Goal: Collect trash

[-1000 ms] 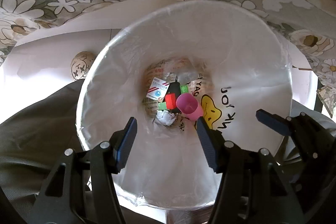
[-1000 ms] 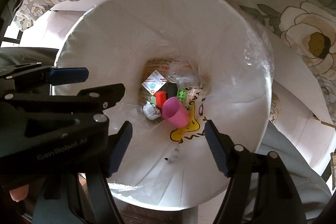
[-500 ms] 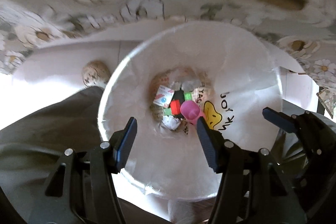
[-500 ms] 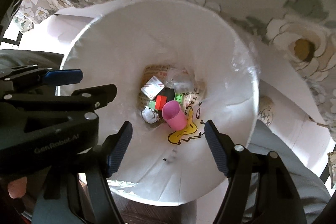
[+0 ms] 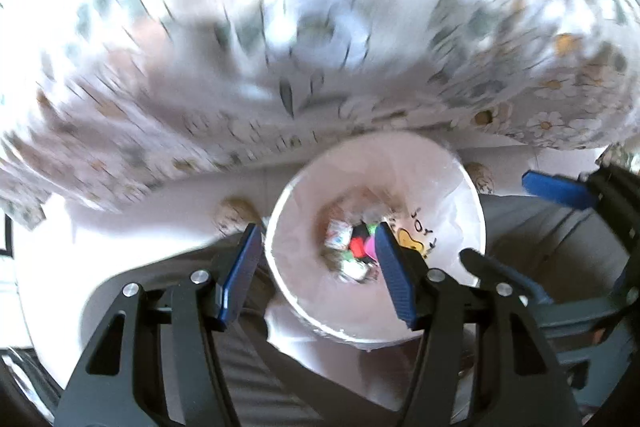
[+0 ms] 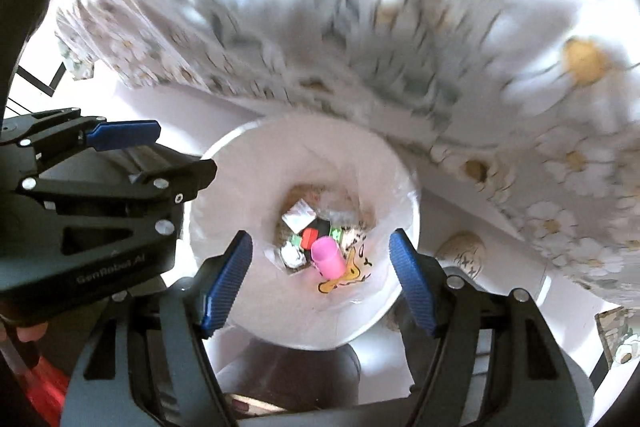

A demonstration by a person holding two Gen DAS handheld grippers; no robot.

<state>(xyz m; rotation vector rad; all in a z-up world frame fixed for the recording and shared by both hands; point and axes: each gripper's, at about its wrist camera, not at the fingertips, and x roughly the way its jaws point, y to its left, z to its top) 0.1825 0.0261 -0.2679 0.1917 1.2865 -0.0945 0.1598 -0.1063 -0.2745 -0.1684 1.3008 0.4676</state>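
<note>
Below, the white lined bin (image 6: 256, 187) holds colourful trash (image 6: 316, 243); both grippers (image 5: 316, 271) (image 6: 320, 275) wide, empty.

Left gripper (image 5: 316, 271): risen well above the white bin (image 5: 460, 187), which now looks far smaller and sits toward 5 o'clock.
Right gripper (image 6: 320, 279): likewise lifted; bin shrunk toward 6 o'clock.
Floral cloth (image 6: 360, 27): now fills the upper frame, motion-blurred, from 9 to 3 o'clock.

Floor (image 6: 224, 115) pale, glossy. White lined bin (image 6: 248, 195) stands on it, beside hanging floral cloth (image 6: 400, 47), blurred. Round patterned tan objects (image 6: 464, 251) lie just beside bin; identity unclear.
</note>
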